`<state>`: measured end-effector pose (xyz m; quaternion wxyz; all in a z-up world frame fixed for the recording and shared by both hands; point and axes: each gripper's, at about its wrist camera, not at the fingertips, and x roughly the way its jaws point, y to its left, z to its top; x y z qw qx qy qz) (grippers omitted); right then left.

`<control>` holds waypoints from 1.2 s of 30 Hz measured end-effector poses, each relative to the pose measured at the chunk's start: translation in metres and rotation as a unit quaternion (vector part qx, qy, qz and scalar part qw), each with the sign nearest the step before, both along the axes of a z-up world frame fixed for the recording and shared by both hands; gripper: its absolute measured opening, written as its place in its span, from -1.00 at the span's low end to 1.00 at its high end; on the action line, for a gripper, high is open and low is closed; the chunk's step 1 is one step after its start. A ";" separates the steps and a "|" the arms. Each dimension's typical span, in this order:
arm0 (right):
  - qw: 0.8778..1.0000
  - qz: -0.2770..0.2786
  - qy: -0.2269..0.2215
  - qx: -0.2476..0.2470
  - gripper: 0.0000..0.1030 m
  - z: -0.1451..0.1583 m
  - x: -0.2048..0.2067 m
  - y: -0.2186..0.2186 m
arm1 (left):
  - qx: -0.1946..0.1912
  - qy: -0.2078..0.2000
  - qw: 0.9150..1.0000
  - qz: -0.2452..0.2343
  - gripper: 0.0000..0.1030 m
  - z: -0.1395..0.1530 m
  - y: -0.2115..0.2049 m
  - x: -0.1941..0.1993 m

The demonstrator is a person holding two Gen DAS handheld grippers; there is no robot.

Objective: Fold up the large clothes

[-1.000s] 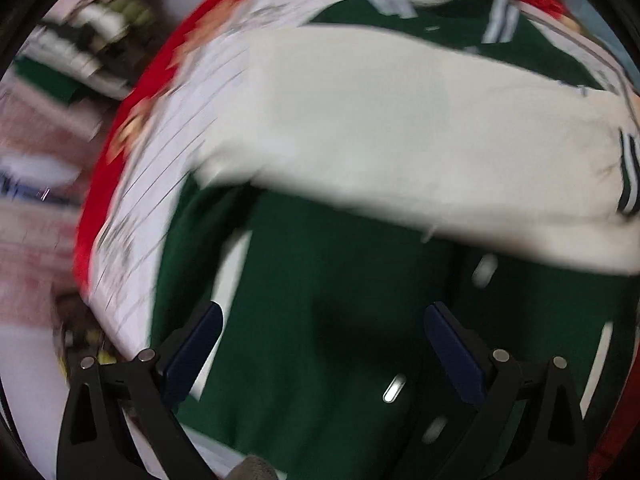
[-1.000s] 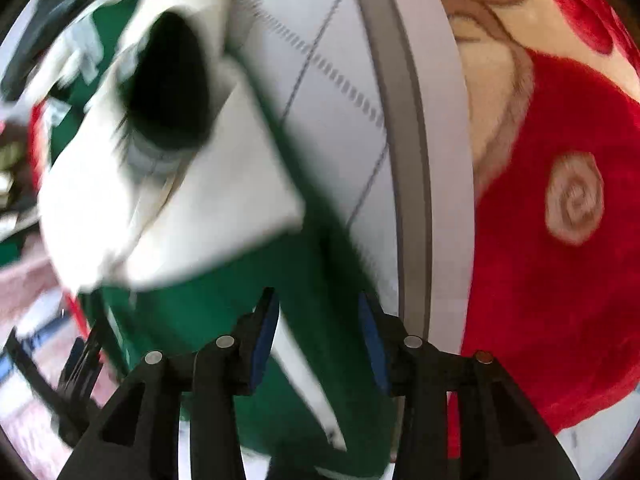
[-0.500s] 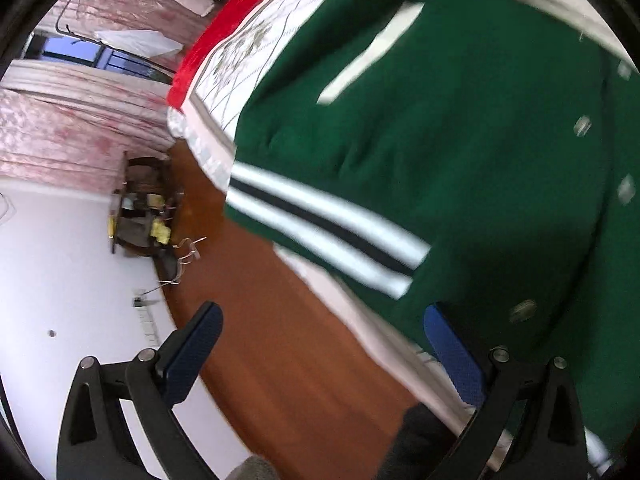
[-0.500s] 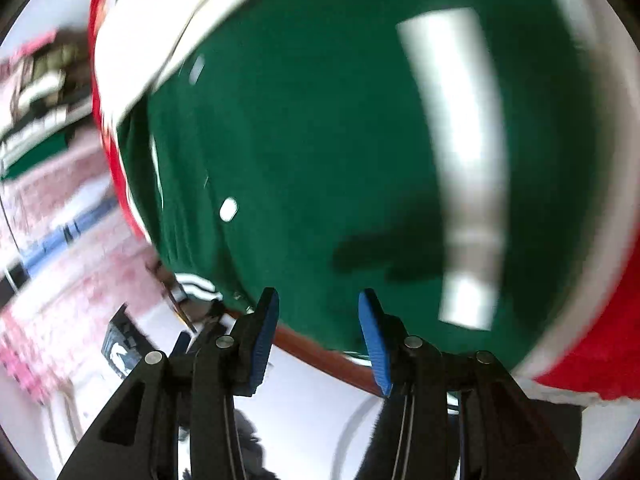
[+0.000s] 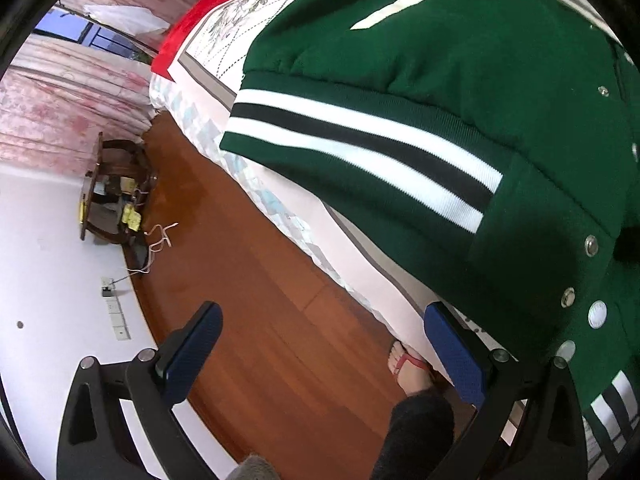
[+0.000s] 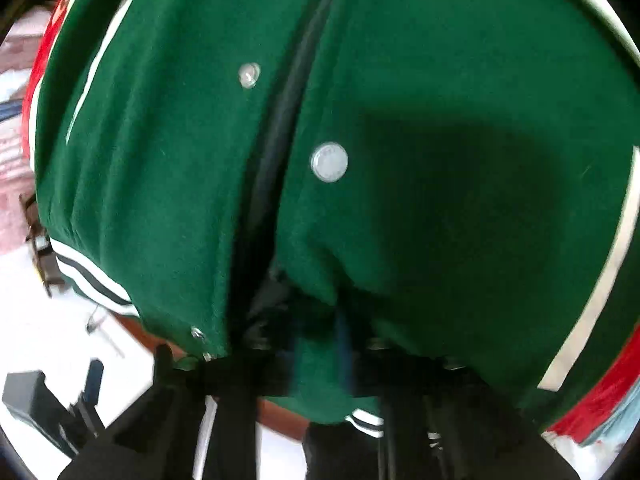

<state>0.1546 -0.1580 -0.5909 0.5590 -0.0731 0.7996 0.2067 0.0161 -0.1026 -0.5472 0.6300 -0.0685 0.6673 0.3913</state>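
Observation:
A green varsity jacket (image 5: 460, 80) with a white and black striped hem and metal snaps lies on the bed, its hem hanging over the bed edge. It fills the right wrist view (image 6: 400, 160). My left gripper (image 5: 320, 344) is open and empty, off the bed edge over the floor, its right finger just under the jacket hem. My right gripper (image 6: 320, 344) is blurred at the jacket's bottom hem. Its jaws look narrow with green cloth between them, but the blur hides whether they grip it.
The bed has a white quilted cover (image 5: 224, 32) over a red blanket (image 5: 180, 36). Wooden floor (image 5: 248, 280) lies beside it. My foot in a red sandal (image 5: 408, 368) stands near the bed. A round wooden stand (image 5: 112, 192) and a wall socket (image 5: 108, 288) are at the wall.
Both grippers have dropped from above the jacket to its hem at the bed edge. The right gripper's jaws, open half a second ago, now look closer together on the cloth.

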 end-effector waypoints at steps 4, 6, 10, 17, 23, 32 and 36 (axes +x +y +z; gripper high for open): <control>0.997 -0.079 -0.004 0.020 -0.85 0.018 -0.001 -0.011 | -0.011 -0.019 1.000 0.001 1.00 0.012 0.005 -0.008; 0.992 -0.111 -0.032 0.050 -0.85 0.039 0.001 -0.018 | -0.015 -0.028 0.999 0.005 1.00 0.017 0.008 -0.011; 0.996 -0.086 -0.007 0.033 -0.74 0.022 0.001 -0.010 | -0.011 -0.040 0.999 0.023 1.00 0.027 0.026 -0.017; 0.971 -0.146 0.080 0.168 -0.44 0.055 0.014 -0.035 | -0.014 -0.070 0.995 0.075 1.00 0.037 0.068 -0.028; 0.970 -0.147 0.143 0.130 -0.42 0.007 -0.011 -0.035 | -0.027 -0.070 0.993 0.089 1.00 0.034 0.083 -0.030; 0.960 -0.187 0.122 0.171 -0.08 0.004 -0.012 -0.048 | -0.019 -0.065 0.994 0.081 1.00 0.036 0.089 -0.041; 0.955 -0.198 0.128 0.179 -0.63 -0.008 -0.016 -0.038 | -0.021 -0.064 0.995 0.080 1.00 0.036 0.089 -0.040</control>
